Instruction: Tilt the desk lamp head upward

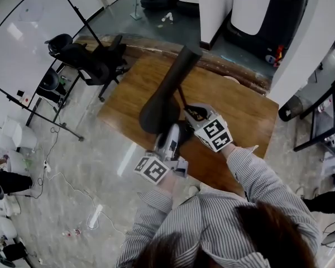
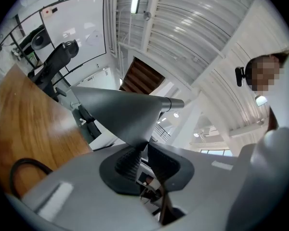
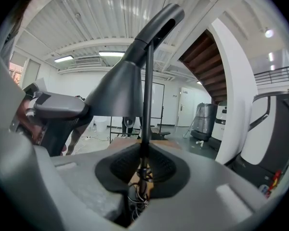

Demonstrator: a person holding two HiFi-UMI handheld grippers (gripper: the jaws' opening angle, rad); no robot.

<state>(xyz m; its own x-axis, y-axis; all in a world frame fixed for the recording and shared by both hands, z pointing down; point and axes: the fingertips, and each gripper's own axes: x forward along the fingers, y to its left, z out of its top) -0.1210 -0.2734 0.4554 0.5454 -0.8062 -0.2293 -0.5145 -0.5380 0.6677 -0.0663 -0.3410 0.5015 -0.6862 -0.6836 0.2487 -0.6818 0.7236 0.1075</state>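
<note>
A black desk lamp stands on the wooden table [image 1: 243, 113]. Its cone-shaped head [image 1: 166, 91] slopes down toward me, wide end nearest. My left gripper [image 1: 170, 133] is under that wide end. In the left gripper view the lower rim of the lamp head [image 2: 119, 112] dips between the jaws of the left gripper [image 2: 142, 150], and the pads pinch it. My right gripper [image 1: 192, 116] sits just right of the lamp. In the right gripper view the thin upright stem [image 3: 147, 105] runs down between the jaws of the right gripper [image 3: 144, 160], which are shut on it. The lamp head [image 3: 116, 88] hangs left of the stem.
A black office chair [image 1: 92, 60] stands off the table's far left corner, beside thin black stand legs [image 1: 33, 102]. A white pillar [image 1: 215, 4] rises behind the table. A black cable [image 2: 24, 170] loops on the tabletop. Another person [image 1: 5, 180] sits at the left edge.
</note>
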